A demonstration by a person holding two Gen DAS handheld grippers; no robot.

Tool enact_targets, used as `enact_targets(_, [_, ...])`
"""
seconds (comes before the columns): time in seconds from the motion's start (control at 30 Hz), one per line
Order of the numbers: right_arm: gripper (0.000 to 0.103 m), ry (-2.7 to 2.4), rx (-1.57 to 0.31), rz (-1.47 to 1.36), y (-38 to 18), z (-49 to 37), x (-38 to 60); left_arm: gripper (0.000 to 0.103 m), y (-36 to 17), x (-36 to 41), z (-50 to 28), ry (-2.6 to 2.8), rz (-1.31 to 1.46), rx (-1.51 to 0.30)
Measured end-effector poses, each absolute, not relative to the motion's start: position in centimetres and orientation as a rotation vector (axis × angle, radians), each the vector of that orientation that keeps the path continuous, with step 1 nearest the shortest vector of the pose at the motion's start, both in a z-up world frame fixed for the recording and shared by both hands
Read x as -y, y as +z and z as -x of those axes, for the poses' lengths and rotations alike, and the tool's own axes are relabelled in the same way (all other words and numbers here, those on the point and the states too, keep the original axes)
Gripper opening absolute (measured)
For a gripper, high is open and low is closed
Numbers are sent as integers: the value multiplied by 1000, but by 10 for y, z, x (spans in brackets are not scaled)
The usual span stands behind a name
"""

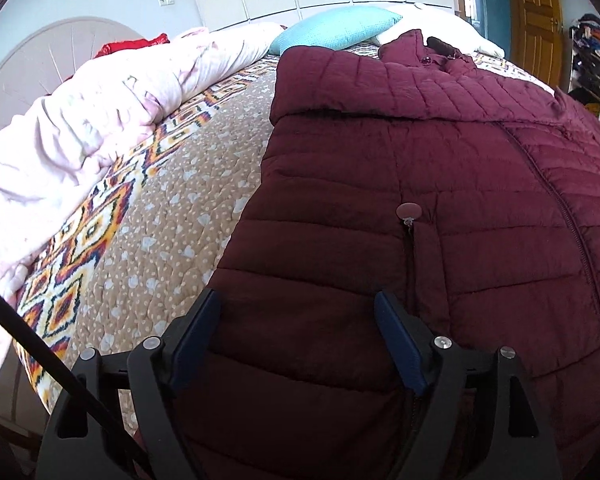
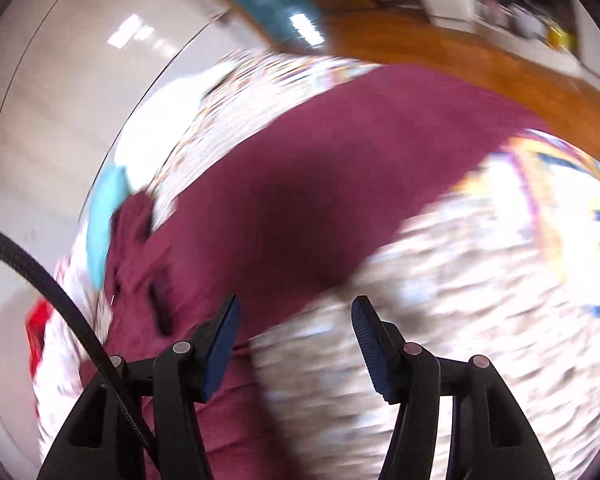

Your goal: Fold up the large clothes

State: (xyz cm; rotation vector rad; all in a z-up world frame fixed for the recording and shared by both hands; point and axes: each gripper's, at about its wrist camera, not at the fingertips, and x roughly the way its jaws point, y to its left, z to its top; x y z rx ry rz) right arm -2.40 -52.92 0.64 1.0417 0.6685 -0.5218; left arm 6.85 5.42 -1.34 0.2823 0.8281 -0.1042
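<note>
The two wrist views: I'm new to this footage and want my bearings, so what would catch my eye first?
A big maroon puffer jacket lies spread on a patterned bedspread and fills most of the left wrist view, with the open left tool low over its hem. A rumpled pale pink blanket lies to its left and a turquoise pillow behind. The right wrist view is blurred, with the open right tool over the jacket's edge.

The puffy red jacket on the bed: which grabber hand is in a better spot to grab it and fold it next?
Probably the left gripper. Its open fingers sit right over the jacket near its bottom edge. The right gripper, also open, is over the bedspread beside the jacket, and its view is blurred.
</note>
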Motion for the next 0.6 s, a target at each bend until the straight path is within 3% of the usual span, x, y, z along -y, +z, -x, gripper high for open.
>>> enact_targets(0.13, [62, -504, -522, -1242, -10, 49, 574, 80, -14, -54, -69, -99, -287, -827])
enact_targets(0.3, [60, -601, -537, -1189, -4, 22, 594, 80, -14, -54, -69, -99, -286, -827])
enact_targets(0.4, [17, -639, -614, -1113, 0, 16, 604, 81, -14, -54, -69, -99, -288, -827])
enact_targets(0.6, [11, -596, -601, -707, 88, -12, 548, 82, -16, -57, -70, -104, -275, -827])
